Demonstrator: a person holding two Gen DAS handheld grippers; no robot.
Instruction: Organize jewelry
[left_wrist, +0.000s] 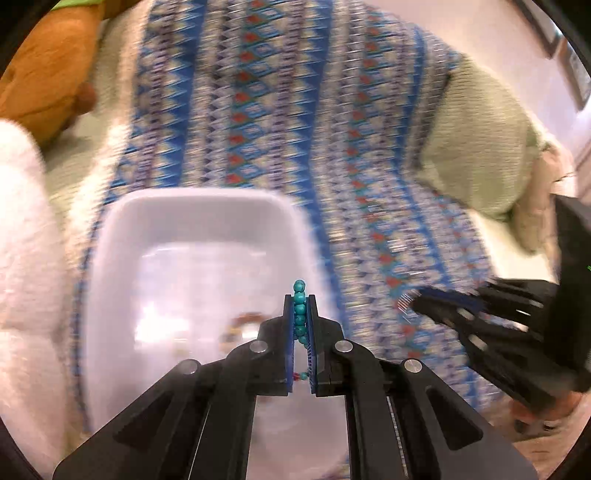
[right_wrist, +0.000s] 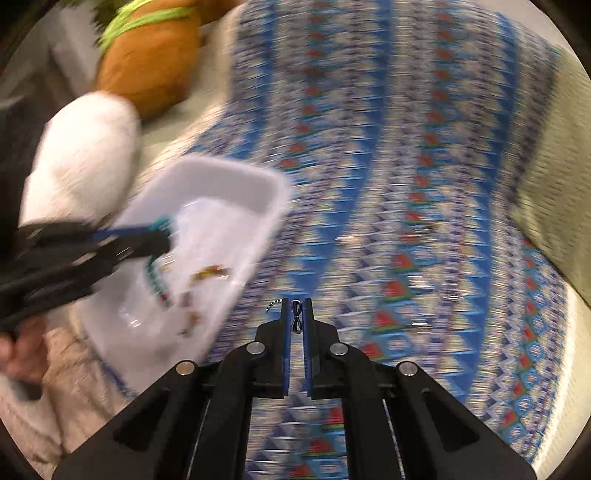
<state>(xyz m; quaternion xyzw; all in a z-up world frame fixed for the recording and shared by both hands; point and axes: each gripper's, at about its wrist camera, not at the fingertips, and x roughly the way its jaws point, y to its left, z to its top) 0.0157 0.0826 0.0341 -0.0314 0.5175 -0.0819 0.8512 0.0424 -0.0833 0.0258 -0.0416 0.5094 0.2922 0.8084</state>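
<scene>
- Turquoise beads (left_wrist: 300, 314) sit pinched in the left gripper (left_wrist: 301, 317) over the white tray (left_wrist: 110, 258), likely poised for dropping in.
- Thin chain (right_wrist: 296, 318) is clamped in the right gripper (right_wrist: 296, 321) above the patterned blanket (right_wrist: 406, 184), beside the tray.
- Brown pieces (right_wrist: 210, 273) already lie in the tray.
</scene>
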